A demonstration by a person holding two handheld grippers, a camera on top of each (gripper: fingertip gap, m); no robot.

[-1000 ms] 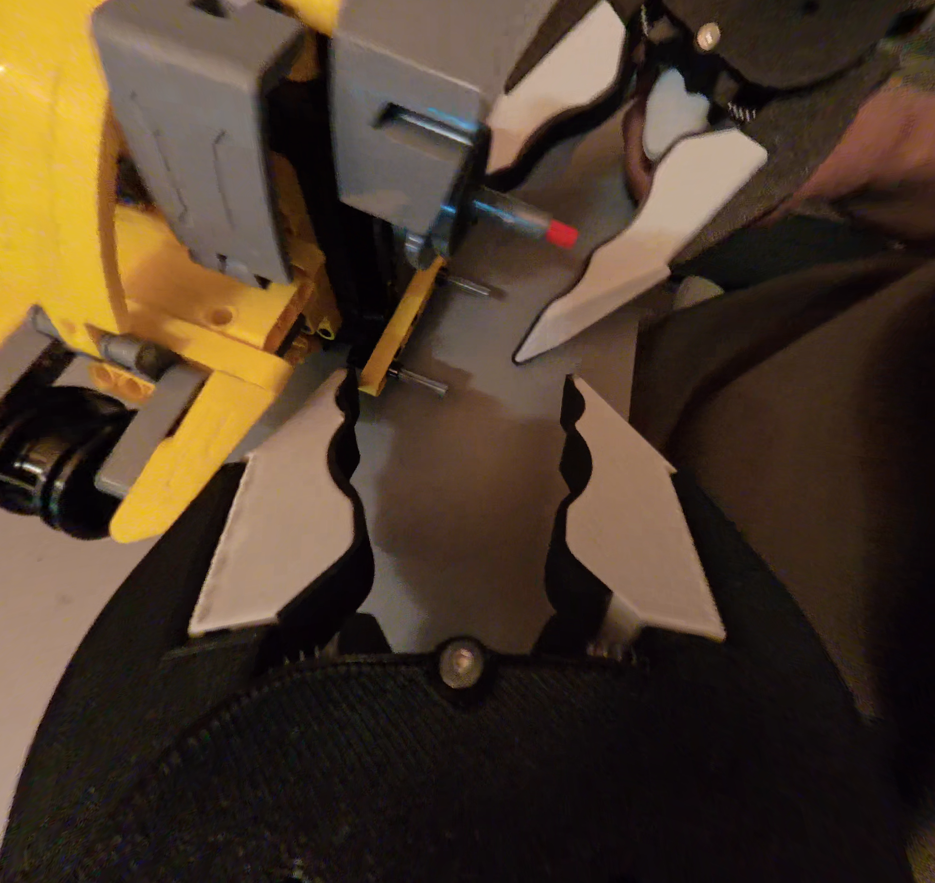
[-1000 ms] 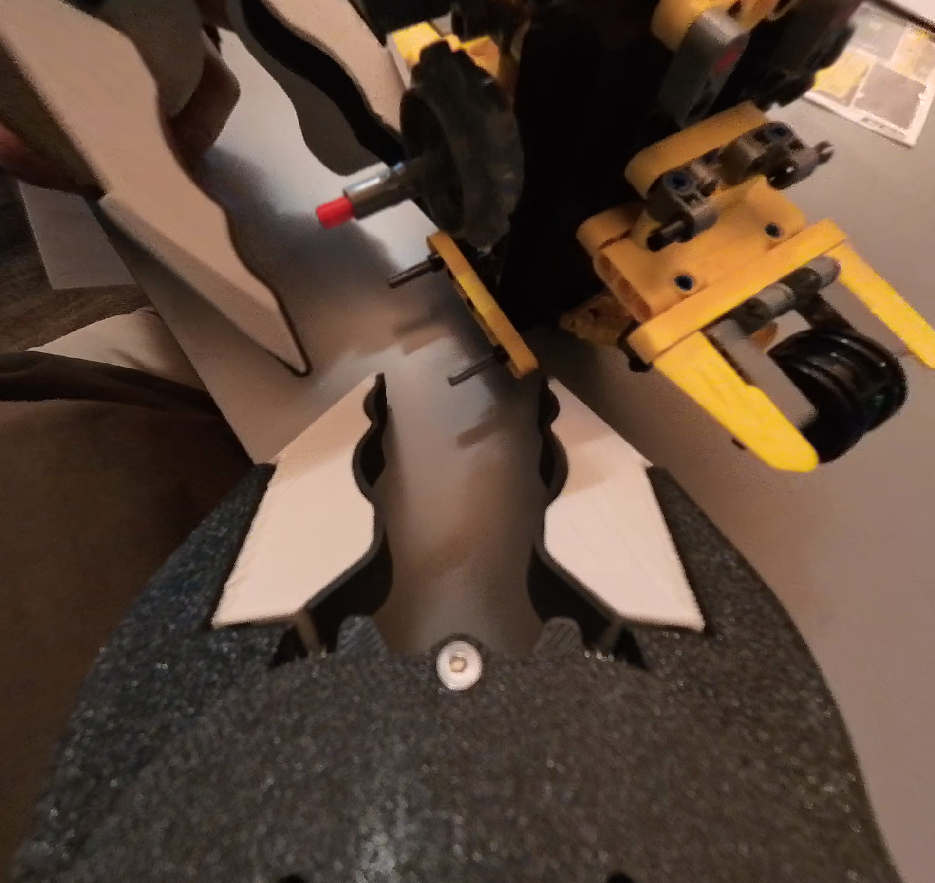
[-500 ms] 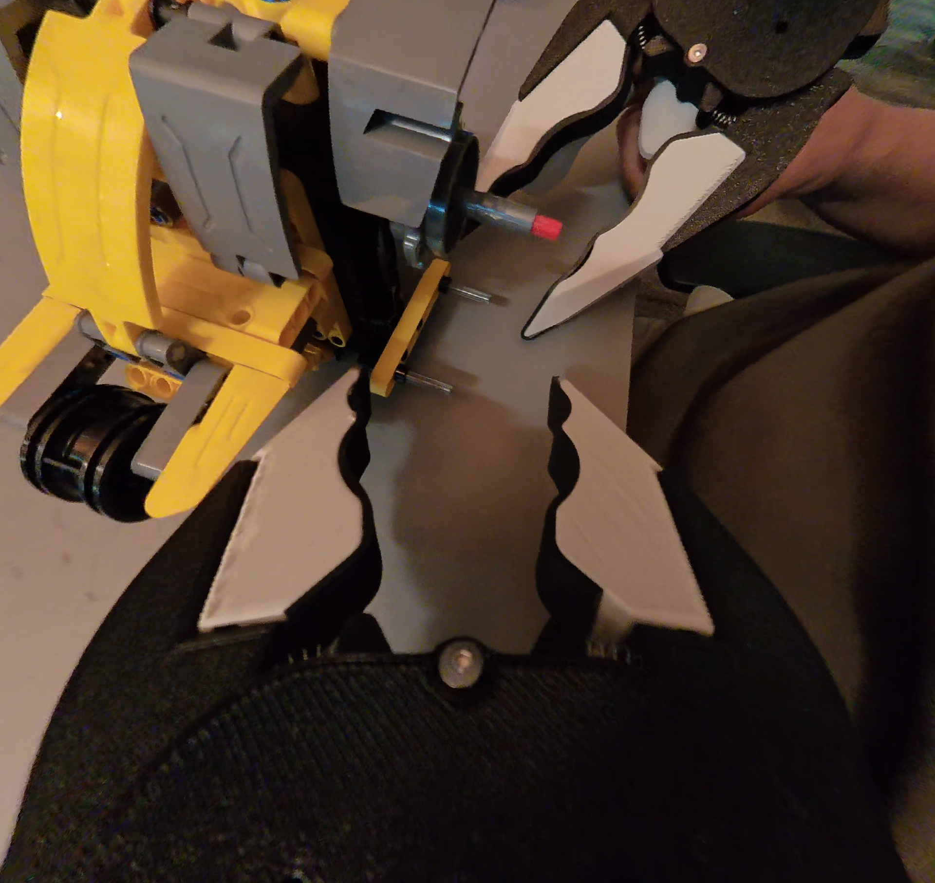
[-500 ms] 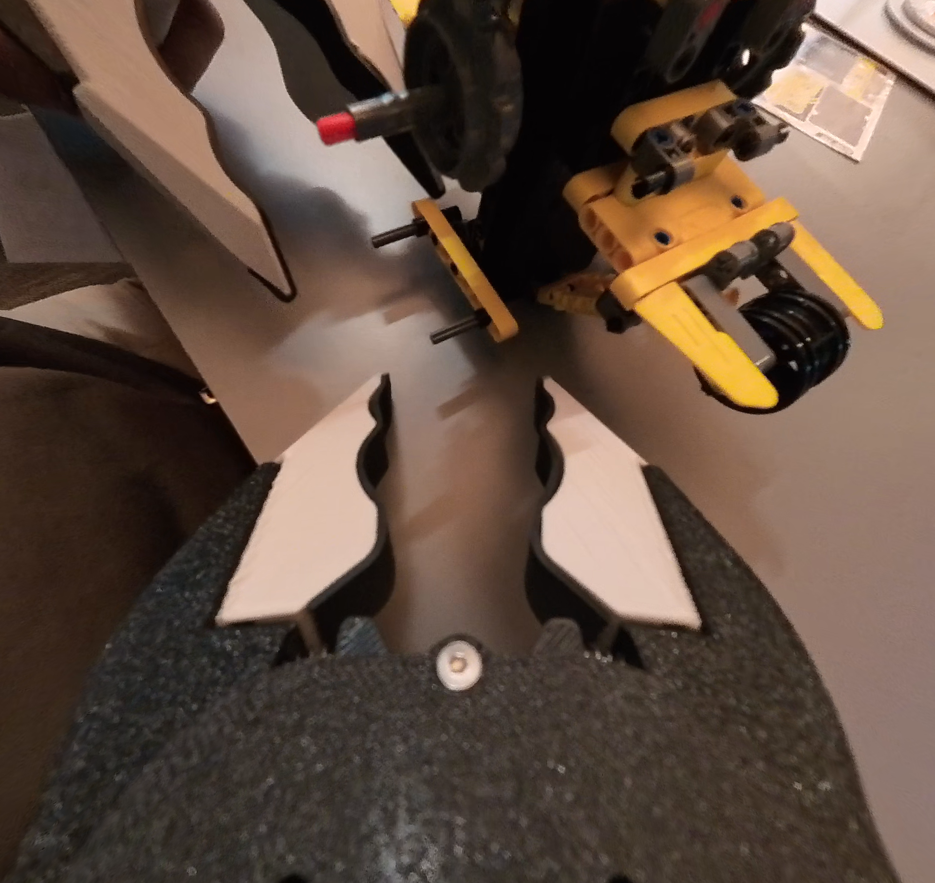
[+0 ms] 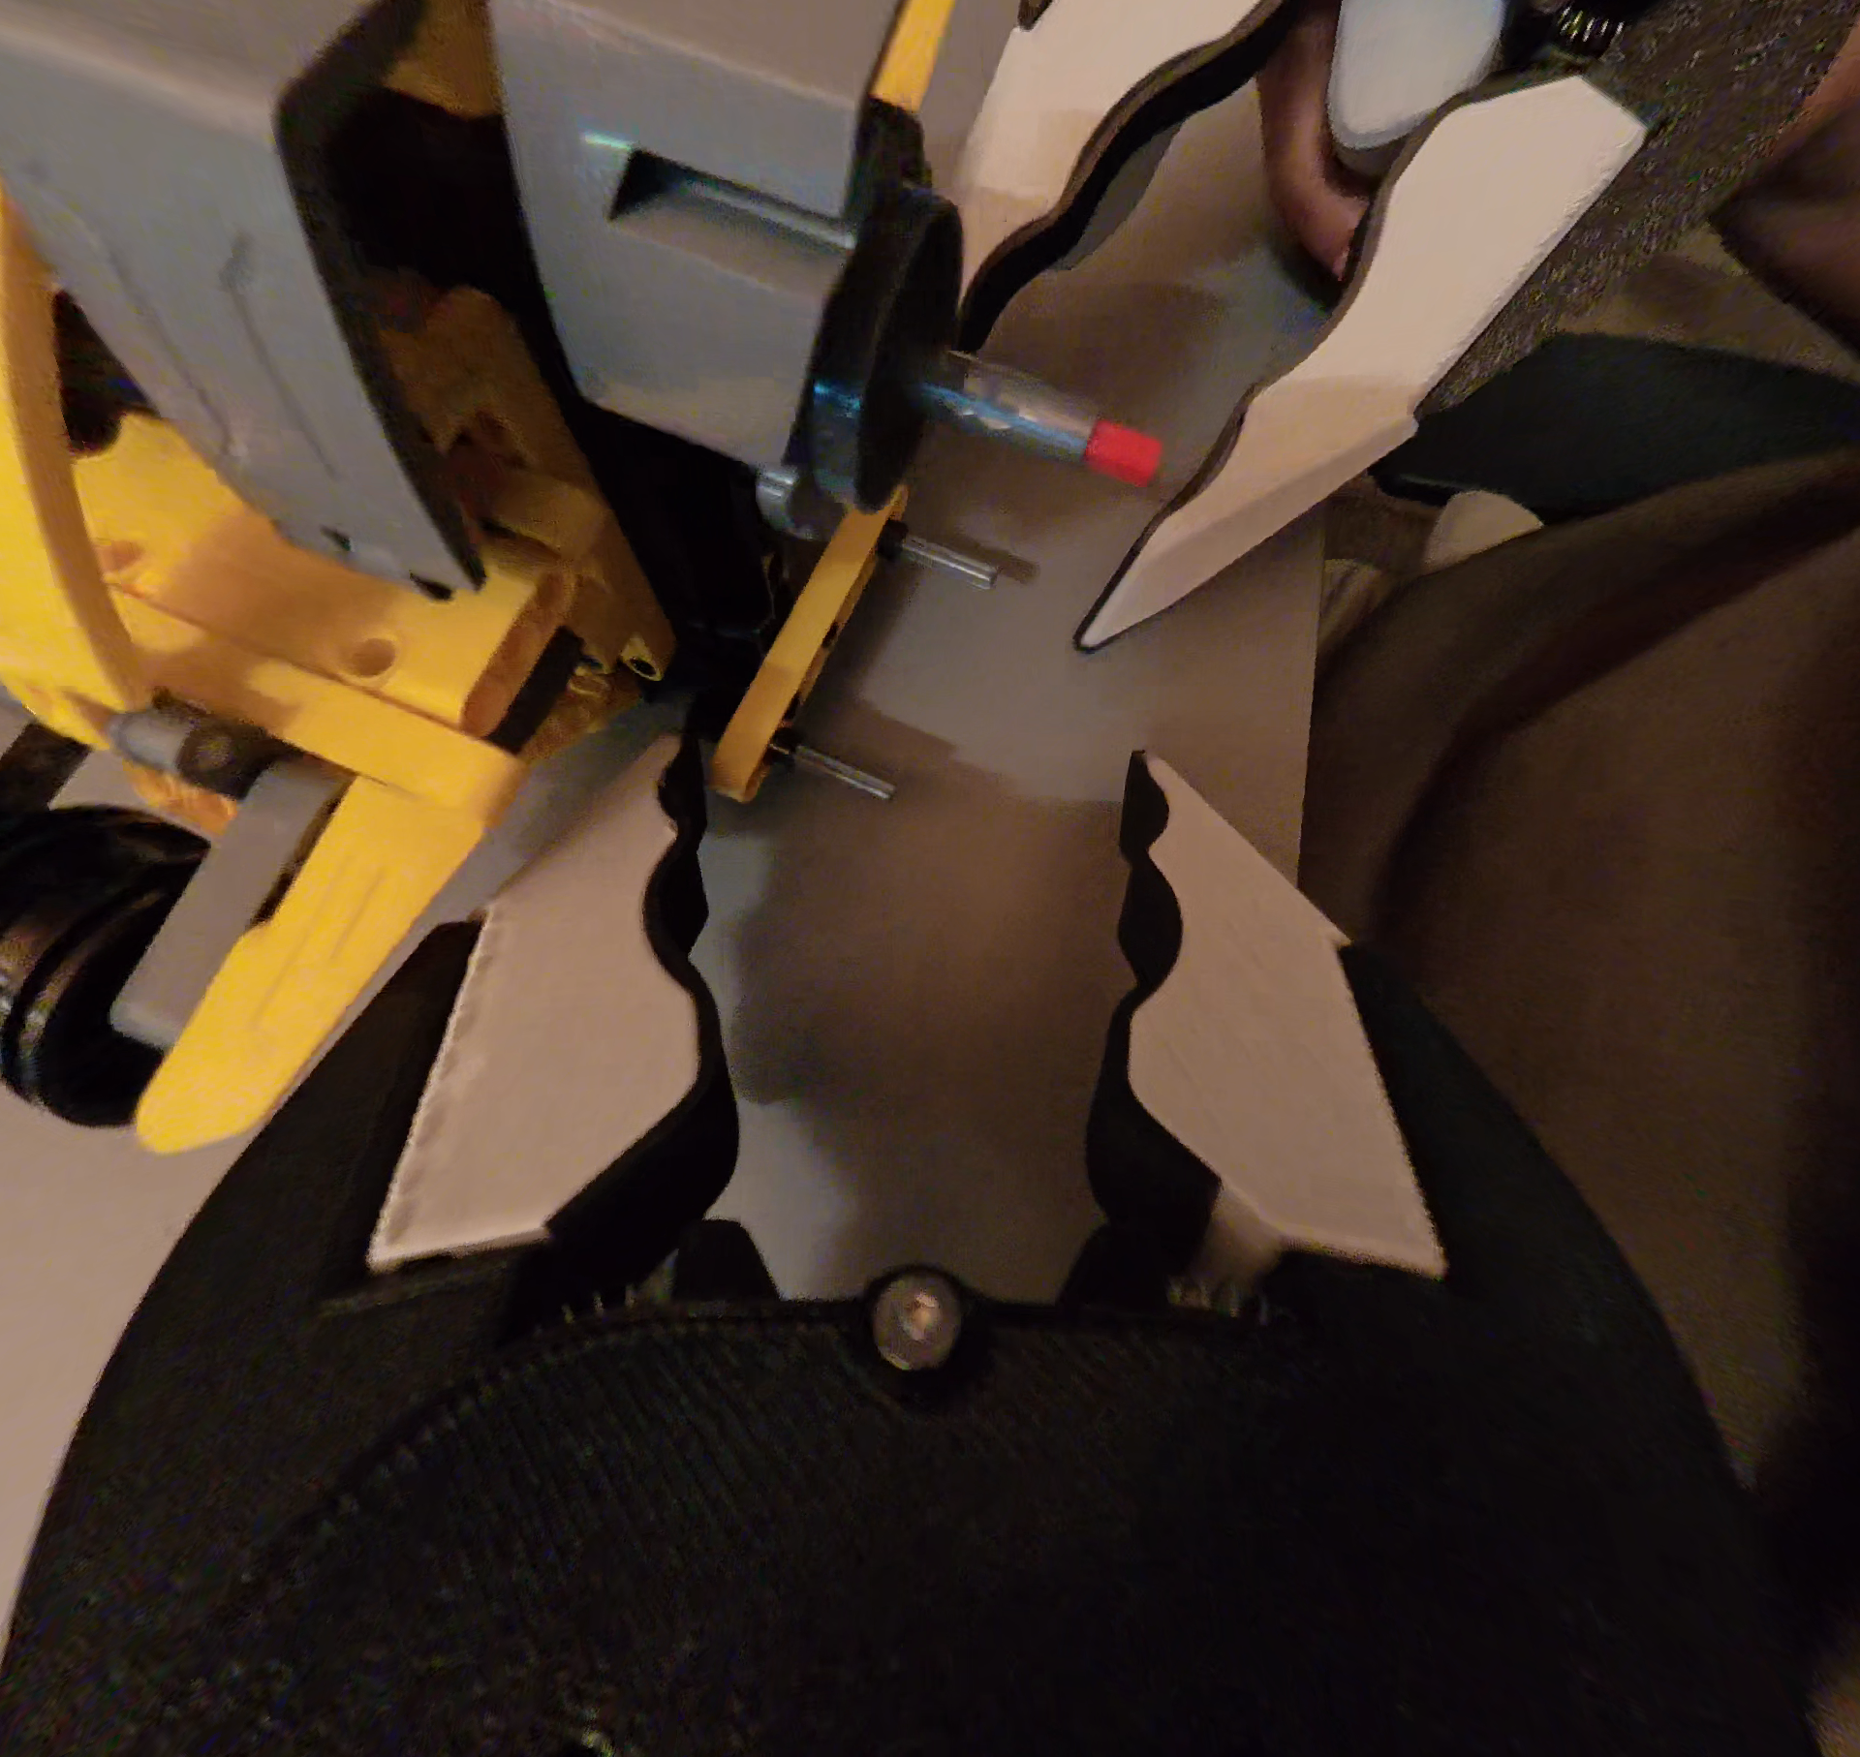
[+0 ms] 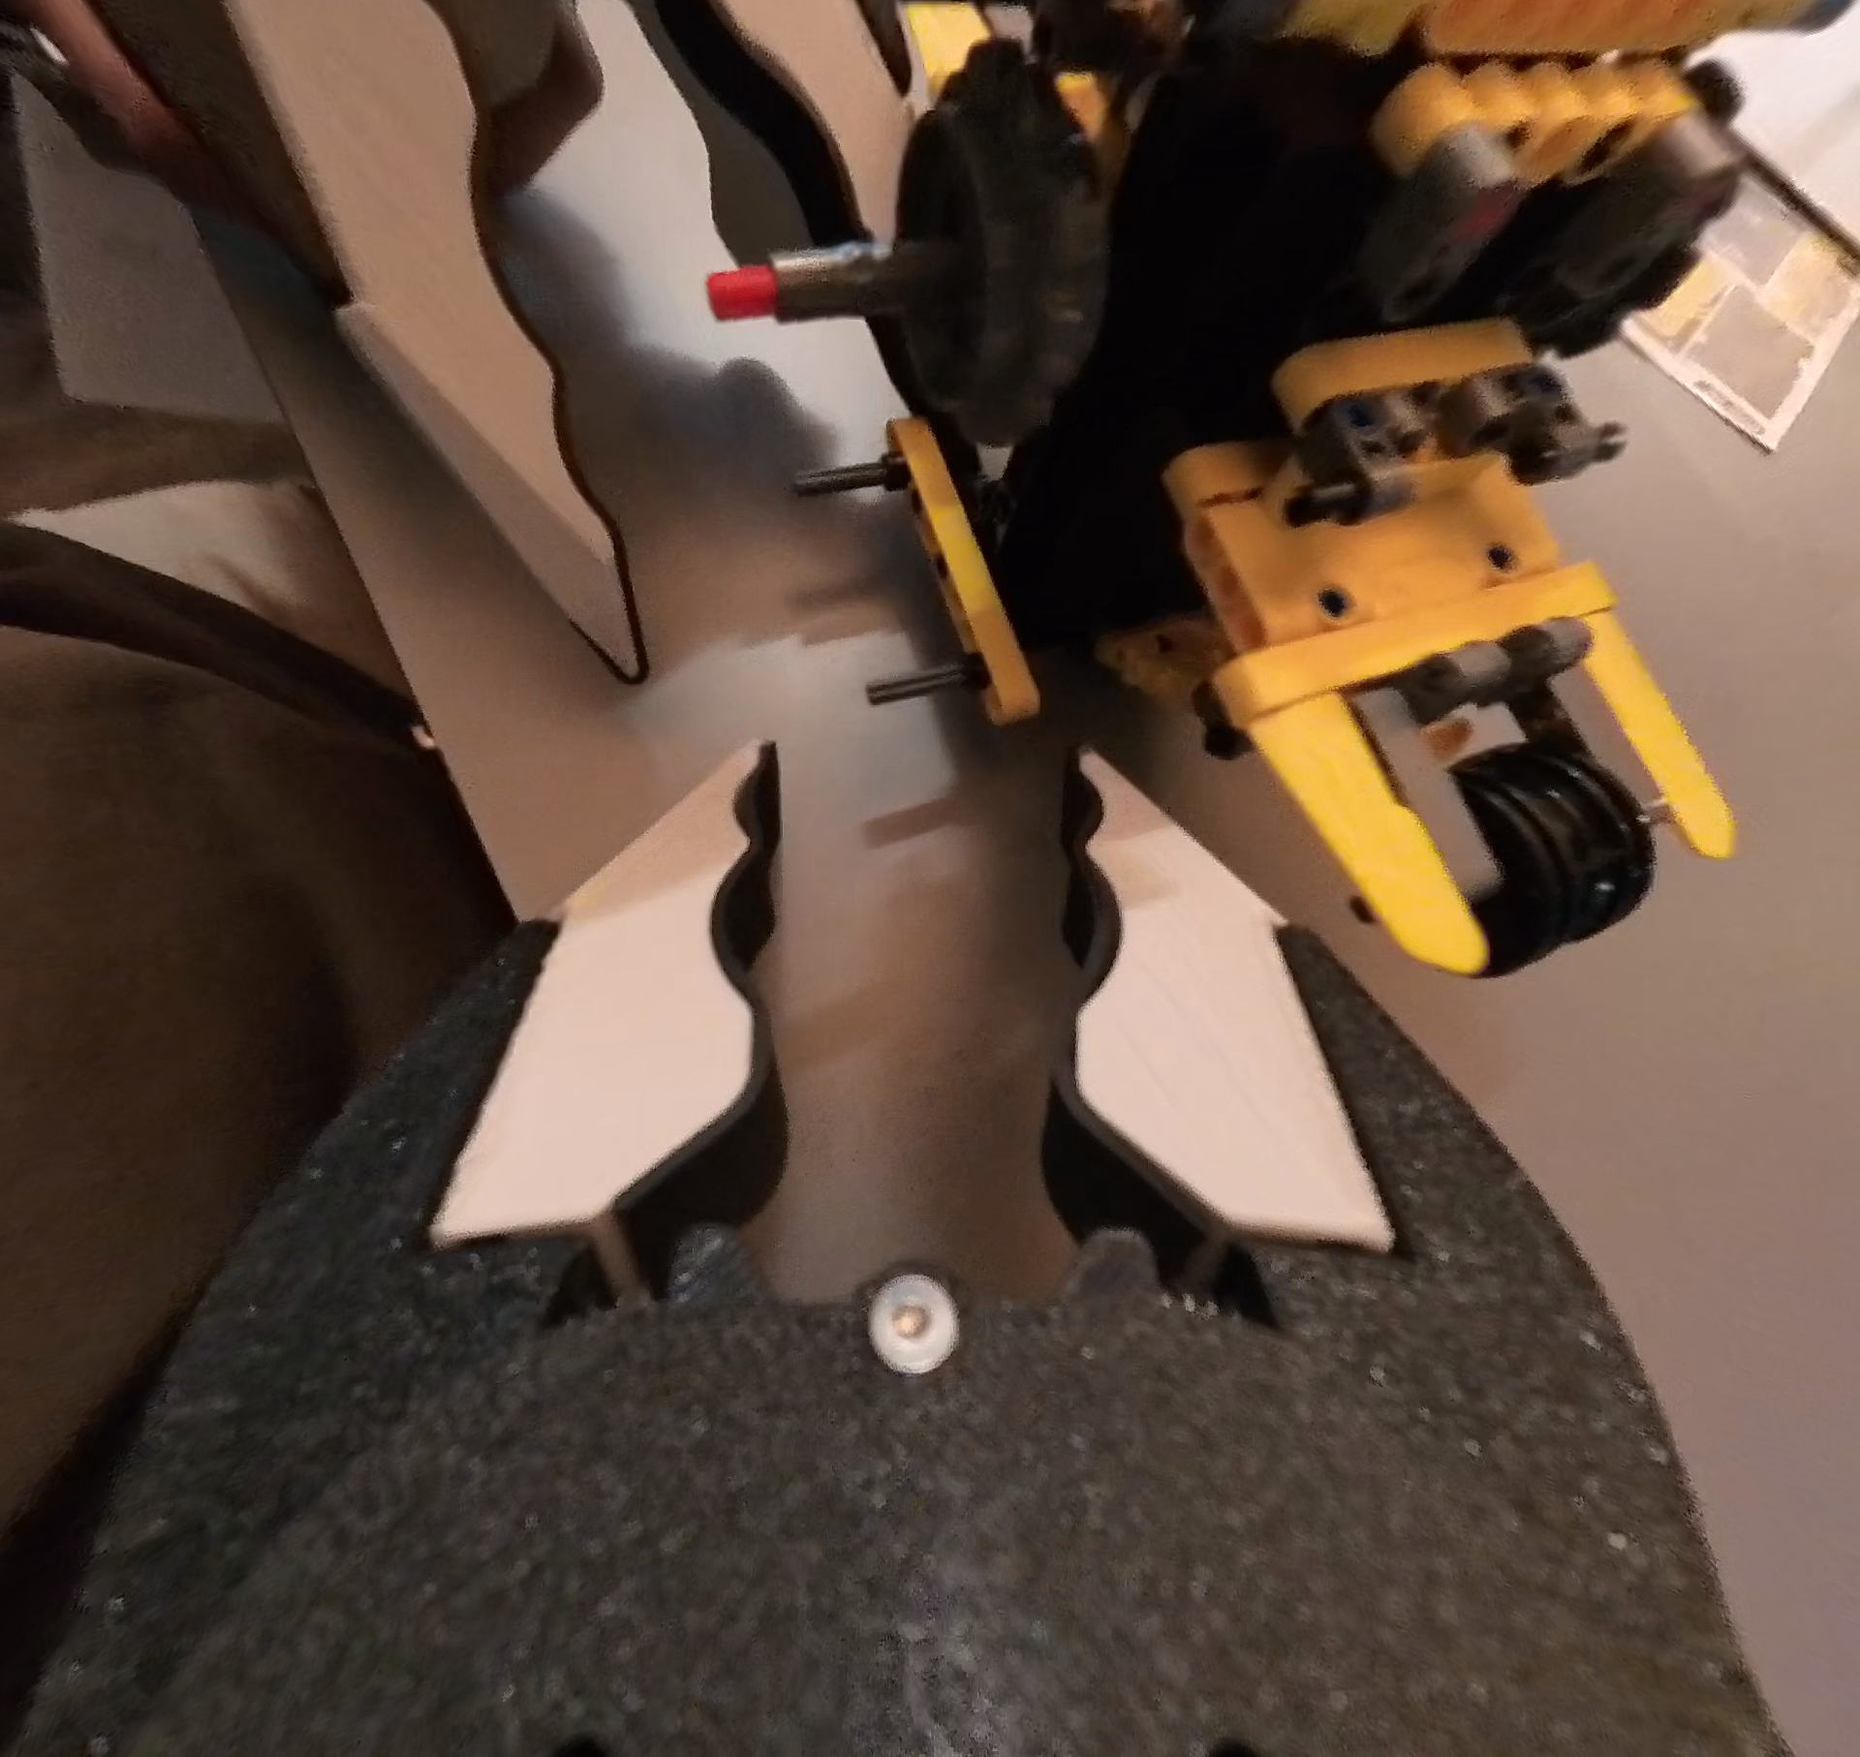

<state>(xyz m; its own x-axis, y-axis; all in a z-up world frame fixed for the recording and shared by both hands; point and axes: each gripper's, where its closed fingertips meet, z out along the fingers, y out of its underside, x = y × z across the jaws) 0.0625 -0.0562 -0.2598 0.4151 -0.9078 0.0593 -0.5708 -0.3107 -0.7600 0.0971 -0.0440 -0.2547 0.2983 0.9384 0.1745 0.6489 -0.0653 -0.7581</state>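
Observation:
A yellow and grey brick-built vehicle model (image 5: 332,592) stands on the grey table (image 5: 906,1034). A grey axle with a red tip (image 5: 1122,451) sticks out of its side. Below it is a yellow beam (image 5: 805,652) with two thin black pins. My left gripper (image 5: 906,768) is open and empty, and its left fingertip (image 5: 669,783) is right beside the beam's lower end. My right gripper (image 6: 921,758) is open and empty, just short of the same beam (image 6: 961,572) and the red-tipped axle (image 6: 740,292). The two grippers face each other across the axle.
A black wheel (image 6: 1550,863) sits in a yellow fork at the model's end. A black gear (image 6: 991,270) is on the axle. A printed sheet (image 6: 1751,340) lies at the far right. A person's brown clothing (image 5: 1610,904) borders the table edge.
Both grippers have moved closer to the model, which now fills more of each view. Both stay open.

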